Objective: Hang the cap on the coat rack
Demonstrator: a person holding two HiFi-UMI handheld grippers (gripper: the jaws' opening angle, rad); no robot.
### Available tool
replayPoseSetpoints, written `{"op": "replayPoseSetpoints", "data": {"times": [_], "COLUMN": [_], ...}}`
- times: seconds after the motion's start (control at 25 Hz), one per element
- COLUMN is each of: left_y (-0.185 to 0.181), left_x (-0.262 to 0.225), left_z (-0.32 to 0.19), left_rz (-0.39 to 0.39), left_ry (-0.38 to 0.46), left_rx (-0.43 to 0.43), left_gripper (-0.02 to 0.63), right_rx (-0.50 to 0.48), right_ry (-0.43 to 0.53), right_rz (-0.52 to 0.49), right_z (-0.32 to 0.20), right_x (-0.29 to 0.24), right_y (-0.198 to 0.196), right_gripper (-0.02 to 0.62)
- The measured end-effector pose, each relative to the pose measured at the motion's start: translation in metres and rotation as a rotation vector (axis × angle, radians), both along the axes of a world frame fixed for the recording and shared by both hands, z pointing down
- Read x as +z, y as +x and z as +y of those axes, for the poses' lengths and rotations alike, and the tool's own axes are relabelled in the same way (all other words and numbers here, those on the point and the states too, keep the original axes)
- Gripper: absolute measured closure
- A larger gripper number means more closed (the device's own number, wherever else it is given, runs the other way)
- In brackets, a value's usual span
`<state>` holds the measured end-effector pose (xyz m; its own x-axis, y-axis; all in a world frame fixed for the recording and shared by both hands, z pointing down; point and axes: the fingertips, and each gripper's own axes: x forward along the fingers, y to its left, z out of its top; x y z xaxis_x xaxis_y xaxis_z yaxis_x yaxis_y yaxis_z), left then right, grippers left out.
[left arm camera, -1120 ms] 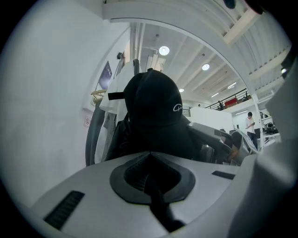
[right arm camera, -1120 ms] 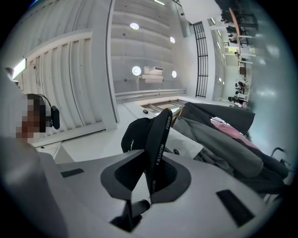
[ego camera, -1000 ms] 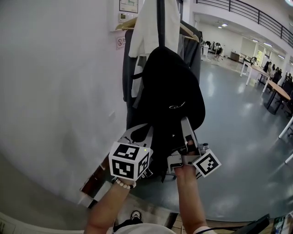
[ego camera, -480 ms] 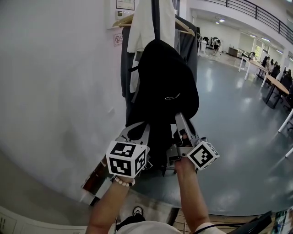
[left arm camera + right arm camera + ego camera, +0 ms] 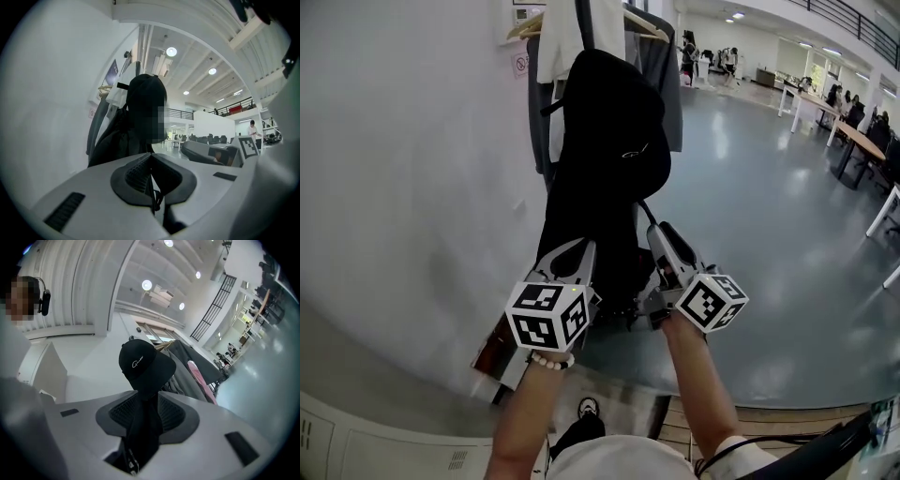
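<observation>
1. Left gripper: nearest to me. Its jaws are pressed together, with nothing I can name caught in them.
2. Right gripper: just beside the left. Its jaws have just been opening and stand spread. A strip of dark cloth hangs in the gap, and the pads sit off it.
3. Cap: black, with a small pale mark on the front. It sits high on the coat rack over a dark hanging garment, above both grippers and touching neither.
4. Handling, as I judge it: light, with a soft crown that crumples and a stiff brim. I would take it by the brim edge or the back strap, with a gentle pinch.
5. Coat rack: stands against the white wall and carries grey coats and a white garment.
6. Floor: grey and glossy, stretching away behind the rack.
</observation>
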<state>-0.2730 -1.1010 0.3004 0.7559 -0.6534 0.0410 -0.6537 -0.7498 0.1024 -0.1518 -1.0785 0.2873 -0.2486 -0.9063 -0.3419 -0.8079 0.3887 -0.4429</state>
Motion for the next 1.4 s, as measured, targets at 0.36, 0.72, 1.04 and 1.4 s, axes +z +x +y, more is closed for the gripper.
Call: {"op": "replayPoseSetpoints", "data": {"times": [0.36, 0.72, 1.04, 1.4], "left_y": [-0.007, -0.038, -0.084, -0.126], "left_x": [0.054, 0.09, 0.119, 0.142], "left_z": [0.055, 0.106, 0.133, 0.192], "left_rz": [-0.025, -0.015, -0.032, -0.038], "left_ry": [-0.103, -0.109, -0.175, -0.236], "left_rx": [-0.038, -0.035, 0.024, 0.167], "left_gripper": [0.603, 0.603, 0.603, 0.603], "right_rx": [-0.019, -0.03, 0.029, 0.182], "right_ry": [-0.045, -0.103, -0.195, -0.308], "right_rz": [0.036, 0.089, 0.101, 0.179], "right_z": [0.067, 0.119, 0.169, 0.247], "right_x": [0.031, 0.073, 0.103, 0.121], "right_y": [0.009, -0.024, -0.08, -0.145], "right_gripper": [0.592, 0.592, 0.592, 0.592]}}
